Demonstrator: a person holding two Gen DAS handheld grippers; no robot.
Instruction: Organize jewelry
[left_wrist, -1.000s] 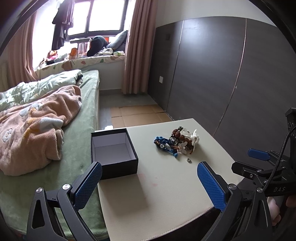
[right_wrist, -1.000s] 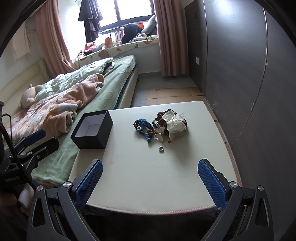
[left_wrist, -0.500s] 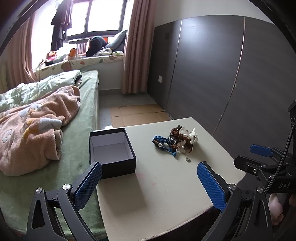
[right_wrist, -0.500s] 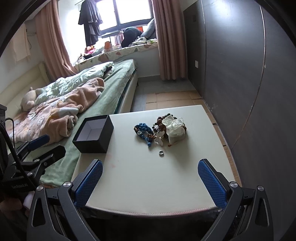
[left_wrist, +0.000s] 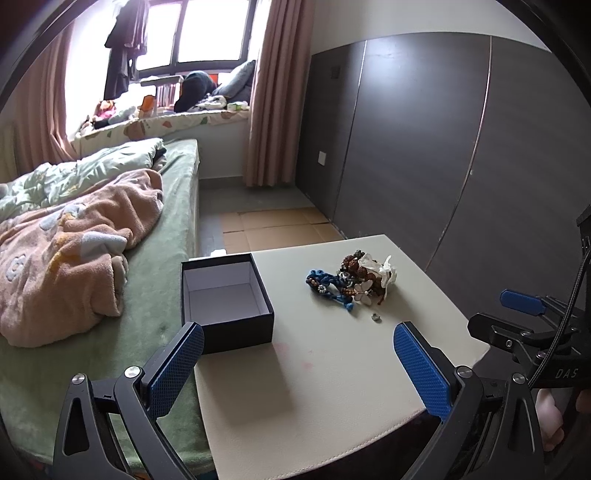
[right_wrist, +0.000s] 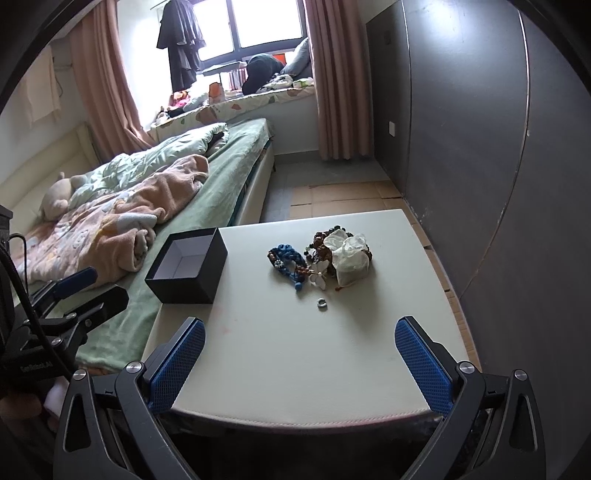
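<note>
A pale bench (right_wrist: 295, 350) stands beside a green bed (right_wrist: 229, 184). A black box (right_wrist: 188, 271) sits at its left edge, the jewelry pile (right_wrist: 321, 258) near the far edge. The left gripper (left_wrist: 295, 369) and right gripper (right_wrist: 299, 365) gape wide, empty.

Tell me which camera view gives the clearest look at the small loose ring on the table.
The right wrist view: the ring lies near centre, apart from the jewelry pile, its hole visible. In the left wrist view the ring is smaller, a pale speck near the pile.

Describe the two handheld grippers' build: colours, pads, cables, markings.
Both the left gripper and right gripper have black skeletal frames with silver screws and blue cross-hatched finger pads. Black cables run along each body, which carries pale lettering, only partly legible.
</note>
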